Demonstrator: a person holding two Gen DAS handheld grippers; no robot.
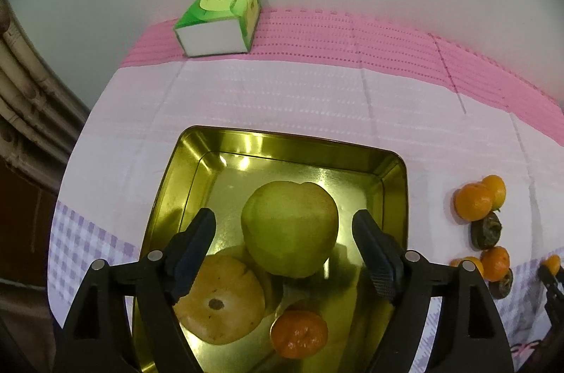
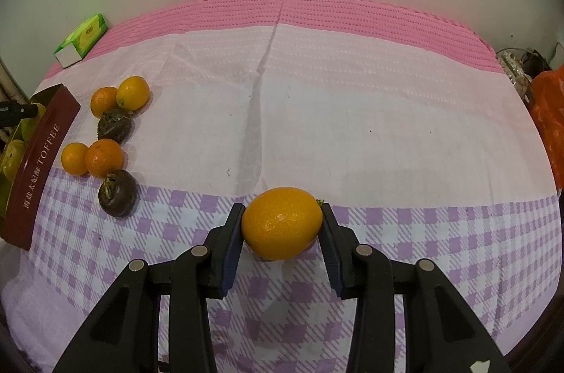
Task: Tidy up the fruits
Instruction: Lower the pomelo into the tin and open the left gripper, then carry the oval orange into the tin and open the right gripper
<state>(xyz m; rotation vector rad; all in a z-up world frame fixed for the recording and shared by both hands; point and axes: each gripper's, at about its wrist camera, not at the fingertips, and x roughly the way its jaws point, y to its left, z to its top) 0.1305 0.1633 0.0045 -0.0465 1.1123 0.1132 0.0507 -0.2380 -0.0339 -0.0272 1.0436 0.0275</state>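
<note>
1. The counter (image 2: pixel 352 126) carries a pink, white and lilac-check cloth; a green tissue box (image 1: pixel 218 20) sits at 11 o'clock by the wall
2. The gold tin (image 1: pixel 211 168) holds a green apple (image 1: pixel 289 228), a pale yellow fruit (image 1: pixel 222 299) at 7 o'clock of it and a tangerine (image 1: pixel 299 334) at 6 o'clock
3. The left hand-held gripper (image 1: pixel 283 242) stands wide open, its pads either side of the apple and clear of it
4. The right hand-held gripper (image 2: pixel 282 232) is clamped on an orange fruit (image 2: pixel 282 223); loose tangerines (image 2: pixel 104 158) and dark fruits (image 2: pixel 116 193) lie at 10 o'clock
</note>
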